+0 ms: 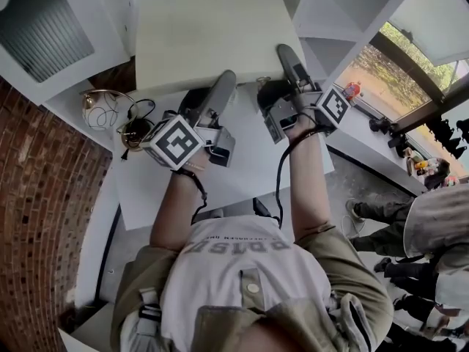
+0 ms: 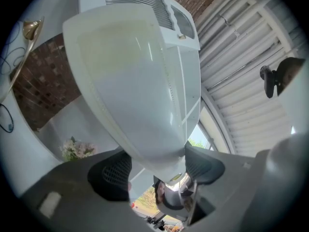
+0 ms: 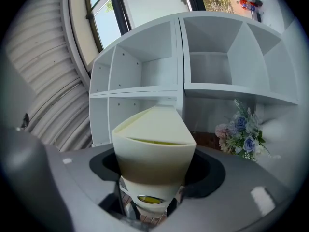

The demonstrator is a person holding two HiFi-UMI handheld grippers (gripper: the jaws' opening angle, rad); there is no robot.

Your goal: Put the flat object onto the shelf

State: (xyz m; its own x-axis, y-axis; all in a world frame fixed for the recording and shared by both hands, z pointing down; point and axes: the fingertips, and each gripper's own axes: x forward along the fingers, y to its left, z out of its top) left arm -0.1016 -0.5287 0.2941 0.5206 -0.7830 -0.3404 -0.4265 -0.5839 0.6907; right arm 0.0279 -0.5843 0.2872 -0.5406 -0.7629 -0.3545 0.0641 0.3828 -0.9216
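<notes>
Both pairs of jaws grip the near edge of the same board (image 1: 212, 39). In the left gripper view the left gripper (image 2: 157, 168) stands wide, the board (image 2: 140, 91) between its pads, one pad against each face. In the right gripper view the right gripper (image 3: 154, 166) is closed less wide on the cream board (image 3: 154, 144), a pad pressed on either side of it.

From the head view, the left gripper (image 1: 226, 79) takes the board's near edge toward its left and the right gripper (image 1: 286, 53) takes it near the right corner. The board reaches away from the person, past the far edge of the white table (image 1: 242, 174). Whether its far end rests on anything cannot be told.

Each gripper carries a marker cube, the left one (image 1: 174, 141) and the right one (image 1: 333, 107) both over the table.

Beyond the board stands the white shelf (image 3: 181, 88), its open cubbies empty where they show; the board is in front of the lower ones, in none of them. In the head view the shelf (image 1: 330, 13) shows to the right of the board.

Flowers (image 3: 241, 132) stand to the right below the shelf. A gold wire ornament (image 1: 102, 108) and cables lie left of the table, by a brick wall (image 1: 37, 189). A window (image 1: 396, 72) is at the far right, with people (image 1: 432, 218) below it.
</notes>
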